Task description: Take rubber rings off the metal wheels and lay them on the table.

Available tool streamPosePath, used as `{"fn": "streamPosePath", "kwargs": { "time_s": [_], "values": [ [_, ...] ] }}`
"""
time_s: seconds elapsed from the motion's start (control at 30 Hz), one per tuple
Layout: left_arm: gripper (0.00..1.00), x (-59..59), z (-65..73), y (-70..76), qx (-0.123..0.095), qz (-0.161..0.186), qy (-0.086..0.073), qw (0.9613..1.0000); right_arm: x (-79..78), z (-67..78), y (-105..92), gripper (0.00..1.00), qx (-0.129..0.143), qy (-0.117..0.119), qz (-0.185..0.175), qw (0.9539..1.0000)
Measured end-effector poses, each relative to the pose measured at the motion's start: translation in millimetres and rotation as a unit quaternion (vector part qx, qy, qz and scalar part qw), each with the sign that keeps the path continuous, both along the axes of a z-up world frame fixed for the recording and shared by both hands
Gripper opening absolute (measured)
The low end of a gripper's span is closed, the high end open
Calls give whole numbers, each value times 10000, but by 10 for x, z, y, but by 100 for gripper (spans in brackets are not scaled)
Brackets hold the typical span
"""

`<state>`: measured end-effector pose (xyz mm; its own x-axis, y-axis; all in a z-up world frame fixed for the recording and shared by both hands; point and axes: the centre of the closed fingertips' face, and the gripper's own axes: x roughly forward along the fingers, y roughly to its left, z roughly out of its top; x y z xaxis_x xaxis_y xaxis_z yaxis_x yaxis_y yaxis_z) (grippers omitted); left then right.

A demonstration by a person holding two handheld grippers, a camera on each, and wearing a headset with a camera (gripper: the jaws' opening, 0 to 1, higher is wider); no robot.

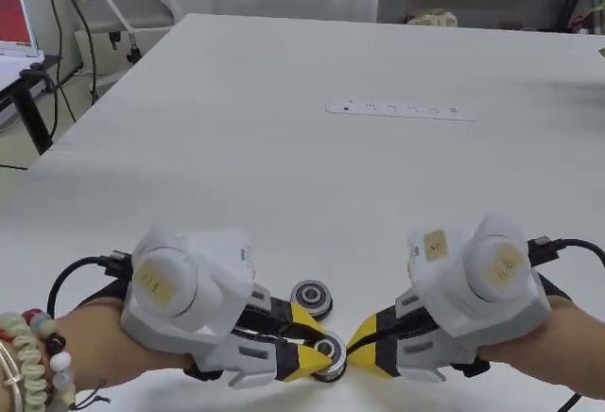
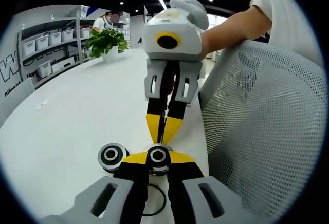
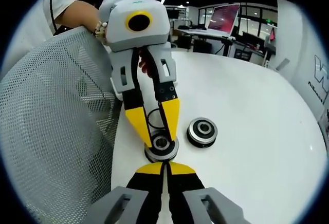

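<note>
Clamping a metal wheel between its yellow tips, the left gripper reaches in from the lower left of the head view. The hand behind it lies low at the frame edge, with bead bracelets on the wrist. Just above, near bottom centre, a second wheel sits on the white table, apart from both grippers. From the lower right, the right gripper points inward with its jaws pressed together, tips at the clamped wheel's rim; whether they pinch anything I cannot tell. The left gripper view adds a loose black rubber ring lying flat on the table under its own jaws, low in the frame, and a mesh chair on the right. The right gripper view shows a black ring at centre, between the left gripper's jaw arms.
</note>
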<state>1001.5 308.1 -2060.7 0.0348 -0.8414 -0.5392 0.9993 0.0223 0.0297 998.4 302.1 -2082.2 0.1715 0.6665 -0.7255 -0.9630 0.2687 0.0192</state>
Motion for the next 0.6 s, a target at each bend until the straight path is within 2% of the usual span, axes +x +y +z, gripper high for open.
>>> {"fn": "streamPosePath", "kwargs": {
  "time_s": [0.07,0.17,0.3,0.33,0.37,0.43,0.47,0.5,0.53,0.57,0.6],
  "values": [
    [7,1,1,0,1,-1,-2,10000,1,-4,-8,0,34,273,-283,9992],
    [7,2,1,0,3,0,-3,10000,12,12,-25,0,164,843,-812,9930],
    [7,3,3,1,4,-1,-4,10000,59,52,-70,0,324,992,-1027,9892],
    [7,3,3,0,4,-2,-5,10000,80,77,-70,0,450,1069,-1152,9865],
    [7,3,4,0,4,-2,-5,10000,101,87,-80,0,495,1039,-1178,9863],
    [7,3,5,-1,2,-1,-4,10000,95,87,-93,0,475,921,-1058,9890],
    [7,4,6,-2,1,-1,-4,10000,110,82,-89,0,455,654,-858,9931],
    [7,4,6,-1,-1,0,-2,10000,63,67,-78,0,434,670,-750,9940],
    [7,4,6,-2,-3,1,-1,10000,-17,41,-62,0,381,814,-610,9941],
    [7,5,6,-2,-7,2,1,10000,-30,33,-48,0,381,784,-551,9947],
    [7,5,6,-1,-10,3,2,10000,-28,17,-40,0,296,580,-392,9971]
  ]
}}
